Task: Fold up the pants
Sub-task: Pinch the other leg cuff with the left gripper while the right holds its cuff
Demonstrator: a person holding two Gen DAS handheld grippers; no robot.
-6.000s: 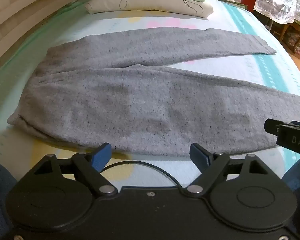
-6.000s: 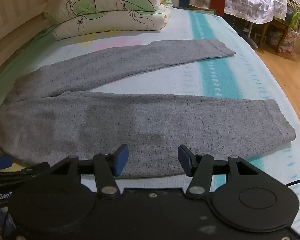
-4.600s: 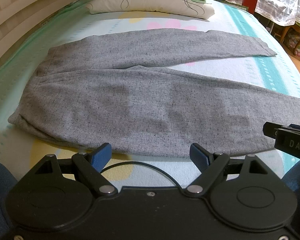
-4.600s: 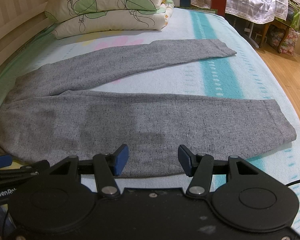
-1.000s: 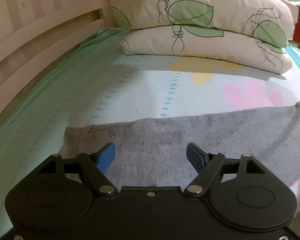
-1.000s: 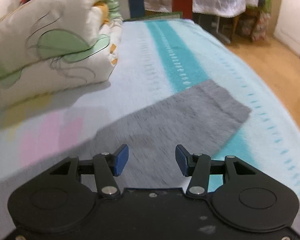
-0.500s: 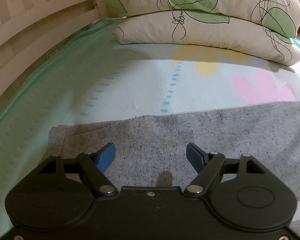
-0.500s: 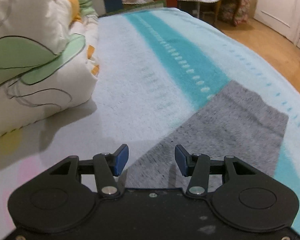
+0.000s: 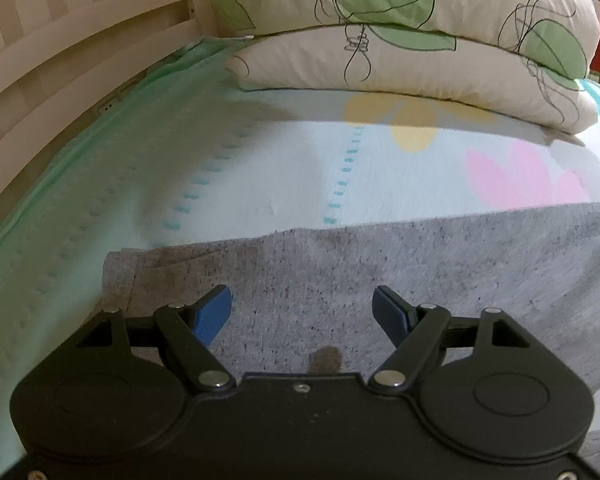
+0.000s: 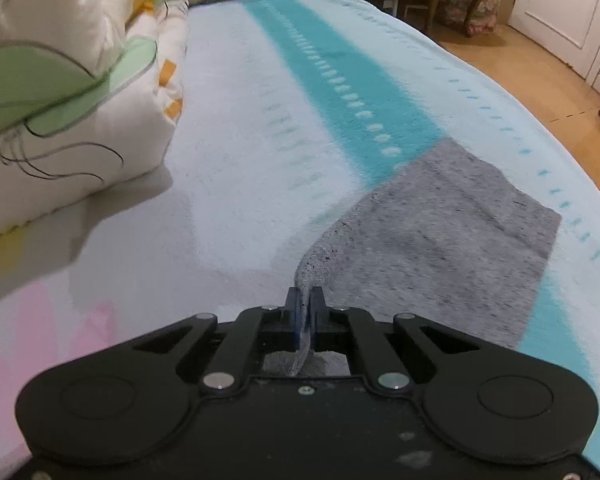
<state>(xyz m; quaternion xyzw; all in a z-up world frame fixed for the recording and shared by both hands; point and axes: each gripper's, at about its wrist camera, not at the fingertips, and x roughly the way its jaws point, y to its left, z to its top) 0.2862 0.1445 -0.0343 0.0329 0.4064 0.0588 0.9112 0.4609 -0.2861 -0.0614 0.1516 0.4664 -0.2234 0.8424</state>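
Left gripper [image 9: 302, 312] is hanging over the waist end of the grey sweatpants [image 9: 400, 280], its blue pads [image 9: 212, 314] standing wide apart with nothing pinched between them, the cloth lying flat beneath. To its left, a pale slatted bed rail [image 9: 60, 52] is running along the mint edge of the bedsheet [image 9: 260, 168]. Ahead, past the pants' far edge, yellow and pink flower prints are showing on the sheet, and two leaf-print pillows [image 9: 400, 40] are sitting stacked beyond.

Over to the right gripper [image 10: 305, 312]: jaws are pressing together on a ridge of the grey pant leg [image 10: 440, 240], fabric bunching up between the pads. The leg's cuff end is lying ahead and to the right, across a teal stripe [image 10: 340, 76]. A folded quilt [image 10: 60, 100] is sitting off to the left. Far right, wooden floor [image 10: 540, 80] and a white door [image 10: 564, 0] are showing.
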